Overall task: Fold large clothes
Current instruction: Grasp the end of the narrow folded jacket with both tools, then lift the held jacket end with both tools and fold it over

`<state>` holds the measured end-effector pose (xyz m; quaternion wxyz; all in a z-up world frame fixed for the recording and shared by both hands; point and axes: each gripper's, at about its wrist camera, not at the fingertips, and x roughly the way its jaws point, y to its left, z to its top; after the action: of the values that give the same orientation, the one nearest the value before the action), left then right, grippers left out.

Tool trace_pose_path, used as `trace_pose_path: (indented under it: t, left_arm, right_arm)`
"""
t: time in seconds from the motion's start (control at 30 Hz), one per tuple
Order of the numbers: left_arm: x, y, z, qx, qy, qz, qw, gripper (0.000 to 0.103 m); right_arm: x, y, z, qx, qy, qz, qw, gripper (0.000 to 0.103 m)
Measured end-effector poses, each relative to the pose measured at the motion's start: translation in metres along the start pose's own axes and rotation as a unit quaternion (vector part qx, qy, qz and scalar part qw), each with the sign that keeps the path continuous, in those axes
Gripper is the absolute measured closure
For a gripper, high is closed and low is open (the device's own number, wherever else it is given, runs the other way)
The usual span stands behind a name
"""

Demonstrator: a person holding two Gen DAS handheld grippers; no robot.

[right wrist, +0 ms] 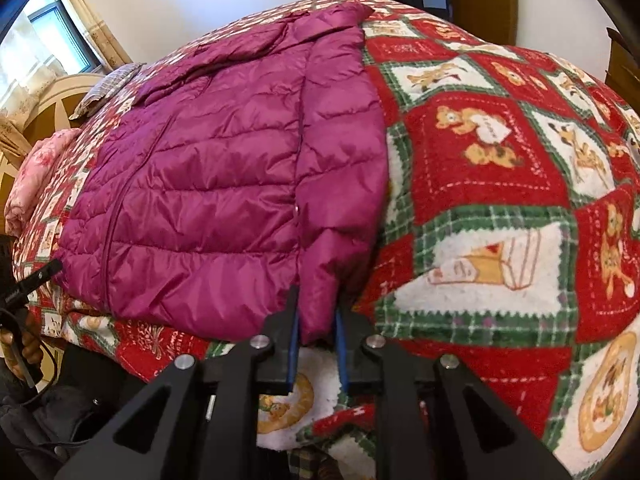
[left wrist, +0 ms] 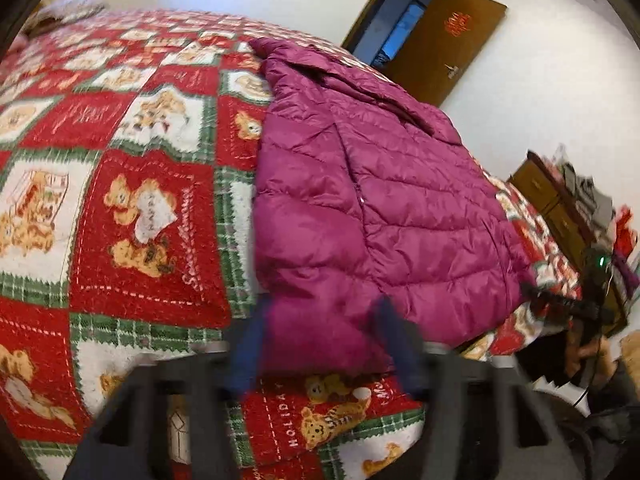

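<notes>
Nearest: right gripper [right wrist: 316, 312], one, blue pads [right wrist: 293, 344] clenched on the near hem of the jacket's right-hand panel. Left gripper [left wrist: 320, 320], one, blurred; its blue fingers [left wrist: 390, 332] straddle the jacket's near left corner, but whether they press it I cannot tell.

Jacket [right wrist: 224, 168], one, magenta quilted down, lying flat on the bed with its hem near and its collar far.

Blanket [right wrist: 500, 208], one, red, white and green teddy-bear patchwork, covering the bed around the jacket; "HOLIDA" is legible on a near patch [left wrist: 289, 420], other script unreadable.

Pillows at the far left: one pink [right wrist: 36, 176], one patterned [right wrist: 108, 88].

Far: wooden door [left wrist: 444, 36], one, open, bearing red lettering too small to read.
</notes>
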<state>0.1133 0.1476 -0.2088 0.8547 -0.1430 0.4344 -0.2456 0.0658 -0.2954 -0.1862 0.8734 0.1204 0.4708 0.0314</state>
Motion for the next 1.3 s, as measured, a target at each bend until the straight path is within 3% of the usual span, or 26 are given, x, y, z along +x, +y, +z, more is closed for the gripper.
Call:
trace_pose_path:
  t: [0.1,0.17,0.37,0.67,0.9,1.07,1.17,1.23,1.3]
  left_arm:
    - [0.001,0.012,0.001,-0.045,0.001,-0.026,0.9987,0.088]
    - [0.001,0.011,0.001,-0.049,-0.002,-0.028,0.9984,0.093]
    - [-0.023,-0.008,0.011,-0.035,-0.046,-0.034,0.9977,0.098]
    - [-0.073,-0.044,0.027,0.027,-0.111,-0.076,0.9905,0.098]
    - [-0.109,-0.057,0.027,0.073,-0.161,-0.136,0.9748,0.098]
    - [-0.149,-0.083,0.02,0.151,-0.208,-0.197,0.946,0.098]
    - [-0.17,-0.098,0.021,0.182,-0.237,-0.212,0.9307,0.098]
    - [-0.176,-0.099,0.032,0.168,-0.252,-0.206,0.9304,0.098]
    - [-0.174,-0.093,0.05,0.14,-0.249,-0.188,0.9398,0.098]
  right_arm:
    - [0.0,0.0,0.001,-0.001,-0.004,-0.001,1.0,0.088]
    - [-0.001,-0.001,0.002,0.003,-0.006,0.001,1.0,0.091]
    - [-0.024,-0.016,0.007,0.053,-0.046,0.068,0.995,0.094]
    - [-0.063,-0.01,0.016,0.063,-0.098,0.144,0.983,0.095]
    - [-0.106,-0.006,0.022,0.062,-0.14,0.192,0.969,0.095]
    - [-0.141,0.003,0.016,0.046,-0.175,0.21,0.961,0.095]
    - [-0.166,0.006,0.017,0.047,-0.208,0.219,0.952,0.095]
    - [-0.177,0.004,0.025,0.05,-0.229,0.215,0.948,0.095]
    - [-0.18,0.005,0.042,0.051,-0.245,0.211,0.945,0.095]
